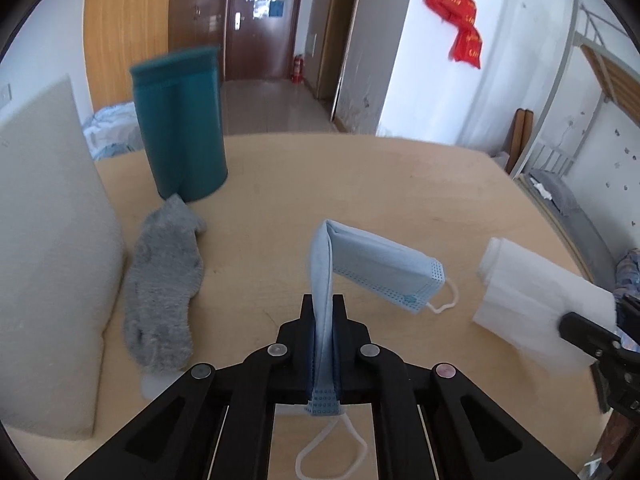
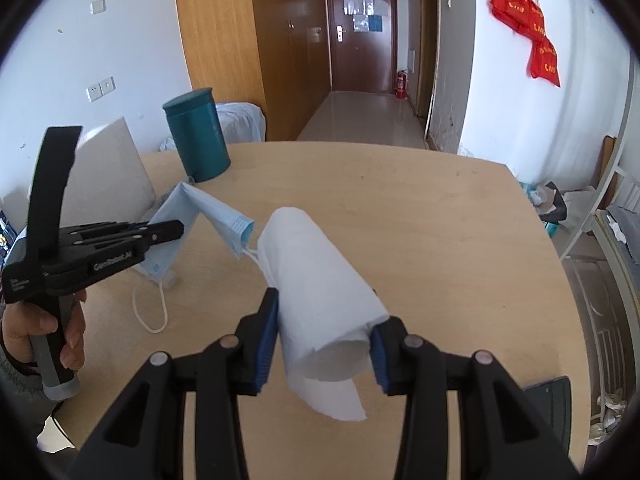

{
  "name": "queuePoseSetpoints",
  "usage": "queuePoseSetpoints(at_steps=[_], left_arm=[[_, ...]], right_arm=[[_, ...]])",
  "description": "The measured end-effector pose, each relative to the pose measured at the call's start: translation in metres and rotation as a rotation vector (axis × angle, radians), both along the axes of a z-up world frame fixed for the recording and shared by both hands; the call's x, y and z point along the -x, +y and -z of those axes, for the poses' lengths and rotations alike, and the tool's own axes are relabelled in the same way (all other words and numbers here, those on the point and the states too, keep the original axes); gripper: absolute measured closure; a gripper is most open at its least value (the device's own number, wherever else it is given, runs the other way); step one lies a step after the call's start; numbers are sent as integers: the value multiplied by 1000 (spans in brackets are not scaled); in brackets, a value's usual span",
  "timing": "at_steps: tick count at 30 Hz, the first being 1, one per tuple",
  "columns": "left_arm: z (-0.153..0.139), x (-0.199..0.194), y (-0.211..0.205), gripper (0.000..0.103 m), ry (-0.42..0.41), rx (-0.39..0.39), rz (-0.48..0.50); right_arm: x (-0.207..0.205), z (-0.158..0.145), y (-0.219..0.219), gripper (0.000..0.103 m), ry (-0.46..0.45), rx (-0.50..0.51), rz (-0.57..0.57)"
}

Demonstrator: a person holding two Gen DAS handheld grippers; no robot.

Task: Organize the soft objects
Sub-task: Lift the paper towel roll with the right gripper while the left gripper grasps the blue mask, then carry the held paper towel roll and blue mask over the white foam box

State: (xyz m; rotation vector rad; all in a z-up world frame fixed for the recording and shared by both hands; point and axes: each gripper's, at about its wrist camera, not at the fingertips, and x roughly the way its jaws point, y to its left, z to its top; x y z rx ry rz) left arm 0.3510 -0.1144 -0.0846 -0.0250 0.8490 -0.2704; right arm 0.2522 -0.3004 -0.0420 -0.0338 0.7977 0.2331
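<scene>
Left gripper (image 1: 323, 312) pinches blue face mask (image 1: 376, 264) (folded over); grey sock (image 1: 162, 292) visible in left view only. Right gripper (image 2: 324, 344) clamps white paper roll (image 2: 316, 280); person's hand (image 2: 44, 332) in right view only.

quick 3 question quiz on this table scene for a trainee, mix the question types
1. True or false: the left claw is shut on the blue face mask.
2. What does the right claw hold? A) grey sock B) white paper roll C) teal canister
3. Fill in: the grey sock lies between the teal canister and the ____ edge of the table.

Key: 1 true; 2 B, the white paper roll; 3 near.
</scene>
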Motion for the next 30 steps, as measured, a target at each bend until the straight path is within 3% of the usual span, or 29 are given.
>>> queuePoseSetpoints(at_steps=[22, 30], left_arm=[[-89, 137, 35, 96, -222, 55, -21], [-103, 195, 60, 96, -289, 67, -57]], right_arm=[[97, -54, 28, 58, -156, -30, -19], [127, -57, 52, 60, -192, -37, -59]])
